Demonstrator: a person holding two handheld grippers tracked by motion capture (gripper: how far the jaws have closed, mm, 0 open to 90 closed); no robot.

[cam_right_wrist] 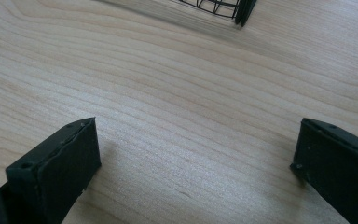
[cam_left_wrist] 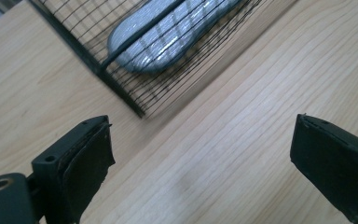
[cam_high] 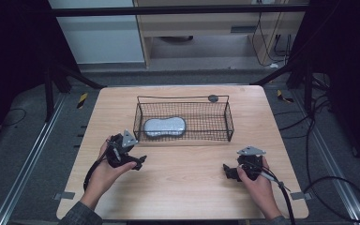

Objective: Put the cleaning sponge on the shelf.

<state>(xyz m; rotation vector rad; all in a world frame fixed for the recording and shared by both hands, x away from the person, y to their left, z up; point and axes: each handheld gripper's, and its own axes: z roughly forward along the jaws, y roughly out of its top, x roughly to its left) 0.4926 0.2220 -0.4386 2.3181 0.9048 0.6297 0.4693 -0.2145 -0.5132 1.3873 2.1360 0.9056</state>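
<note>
A black wire basket stands at the middle of the wooden table, and a grey peanut-shaped pad lies inside it at its left end. My left gripper is held low over the table just in front of the basket's left corner, open, with nothing between its jaws. In the left gripper view the grey pad lies behind the basket mesh, beyond the left gripper. My right gripper rests near the table's front right, open and empty. The right gripper faces bare wood, with a basket corner at the top.
Black frame posts stand at the table's far corners. Cables lie on the floor to the right. A cabinet stands beyond the table. Bare wood runs between the two grippers and along the table's front edge.
</note>
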